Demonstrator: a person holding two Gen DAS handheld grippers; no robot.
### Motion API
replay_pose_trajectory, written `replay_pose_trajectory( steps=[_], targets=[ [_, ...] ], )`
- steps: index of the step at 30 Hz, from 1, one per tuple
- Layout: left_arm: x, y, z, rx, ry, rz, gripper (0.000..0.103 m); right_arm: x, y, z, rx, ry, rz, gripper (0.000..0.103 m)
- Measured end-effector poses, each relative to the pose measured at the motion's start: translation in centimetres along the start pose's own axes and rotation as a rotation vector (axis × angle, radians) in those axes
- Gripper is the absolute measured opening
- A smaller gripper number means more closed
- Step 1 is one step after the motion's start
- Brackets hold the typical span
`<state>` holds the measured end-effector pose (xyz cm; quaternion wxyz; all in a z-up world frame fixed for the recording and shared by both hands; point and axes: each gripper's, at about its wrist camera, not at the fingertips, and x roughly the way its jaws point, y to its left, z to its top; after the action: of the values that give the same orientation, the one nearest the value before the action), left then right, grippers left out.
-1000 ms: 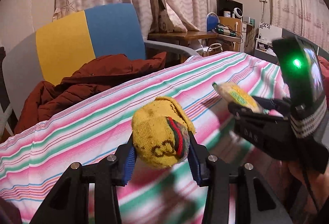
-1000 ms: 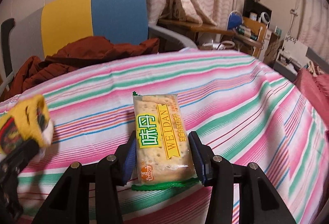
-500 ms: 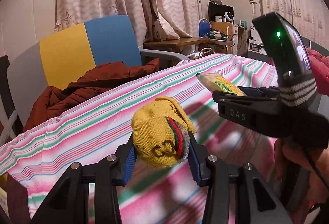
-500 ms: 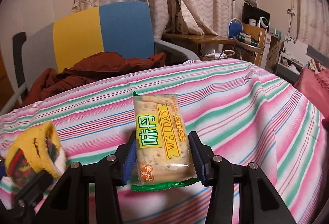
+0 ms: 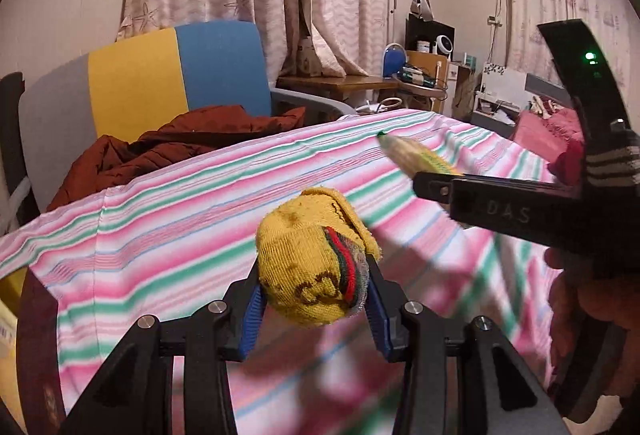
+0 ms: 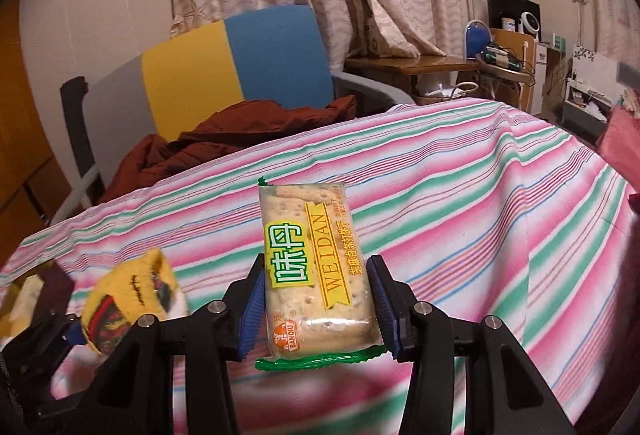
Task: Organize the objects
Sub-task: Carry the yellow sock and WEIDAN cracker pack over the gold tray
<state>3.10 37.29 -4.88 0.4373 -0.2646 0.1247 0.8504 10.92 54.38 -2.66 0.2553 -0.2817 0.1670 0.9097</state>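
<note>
Both grippers now hang higher above the striped bedspread (image 6: 460, 195) than a second ago; more of the room and the near-left corner of the cover has come into view, and the cloth beneath blurs. The loads have not shifted between the pads. The left gripper (image 5: 316, 299) is clamped on a rolled yellow sock (image 5: 312, 267) with red and green bands, the blue pads pressing its sides. The right gripper (image 6: 318, 295) is clamped on a sealed cracker packet (image 6: 316, 263) with a yellow-green label, held upright by its long edges. Both things are airborne over the left part of the bedspread, the sock just left of the packet, not touching. Judgement: pick-up is done for both and this is the carry stage; no destination shows yet. Count: one sock, one cracker packet, two grippers, one hand (image 5: 588, 299) visible under the right gripper in the left view. Off the bedspread: one yellow-and-blue chair (image 5: 172, 75), one rust-brown jacket (image 5: 168, 147) heaped on it.
</note>
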Motion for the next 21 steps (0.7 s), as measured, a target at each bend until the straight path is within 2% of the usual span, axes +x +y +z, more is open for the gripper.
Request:
replay_pose_trajectory(
  steps=[10, 21],
  targets=[
    [-6.8, 1.0, -2.6, -0.107, -0.018, -0.039, 0.044, -3.7, 3.1, -2.1, -0.018, 0.009, 0.079, 0.049],
    [-13.7, 4.3, -5.0, -0.198, -0.053, -0.012, 0.045, -5.5, 9.1, -4.8, -0.094, 0.059, 0.215, 0.049]
  ],
)
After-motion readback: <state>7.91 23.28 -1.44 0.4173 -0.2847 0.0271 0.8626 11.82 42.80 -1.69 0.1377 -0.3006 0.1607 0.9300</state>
